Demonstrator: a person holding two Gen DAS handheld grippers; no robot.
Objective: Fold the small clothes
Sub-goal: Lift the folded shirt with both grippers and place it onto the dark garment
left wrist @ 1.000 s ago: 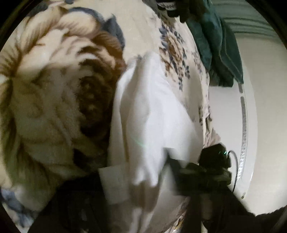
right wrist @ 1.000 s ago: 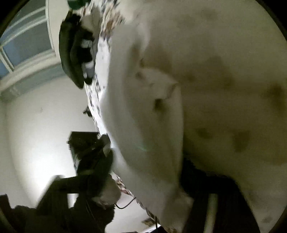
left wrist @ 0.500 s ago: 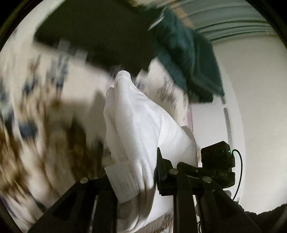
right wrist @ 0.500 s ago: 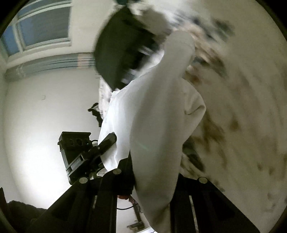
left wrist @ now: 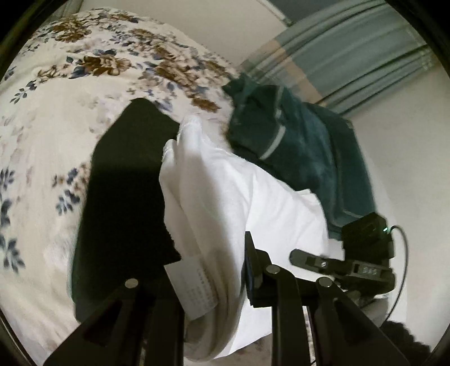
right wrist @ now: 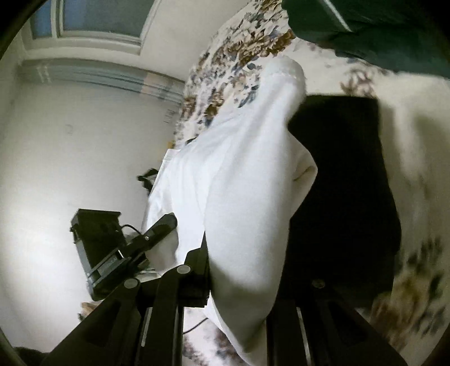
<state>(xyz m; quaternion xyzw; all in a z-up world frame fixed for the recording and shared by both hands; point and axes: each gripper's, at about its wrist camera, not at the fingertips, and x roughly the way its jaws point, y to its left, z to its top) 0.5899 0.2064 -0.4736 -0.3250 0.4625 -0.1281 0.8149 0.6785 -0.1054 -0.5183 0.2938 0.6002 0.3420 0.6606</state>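
Observation:
A white garment [left wrist: 225, 202] hangs between both grippers, lifted above the flowered bed cover [left wrist: 56, 118]. My left gripper [left wrist: 213, 284] is shut on one bunched end, where a care label [left wrist: 194, 284] sticks out. My right gripper [right wrist: 239, 278] is shut on the other end of the white garment [right wrist: 247, 197]. Each view shows the other gripper beside the cloth: the right gripper [left wrist: 351, 261] in the left wrist view and the left gripper [right wrist: 132, 247] in the right wrist view. The garment is folded over lengthwise and drapes forward.
A flat black cloth [left wrist: 126, 197] lies on the bed under the garment; it also shows in the right wrist view [right wrist: 343, 180]. A dark teal garment [left wrist: 295, 146] is heaped at the bed's far side. A white wall [right wrist: 70, 154] and a window [right wrist: 92, 19] stand beyond.
Both grippers have lifted the white garment off the bed cover and swung it over towards the black cloth and the teal garment. Both stayed shut on it.

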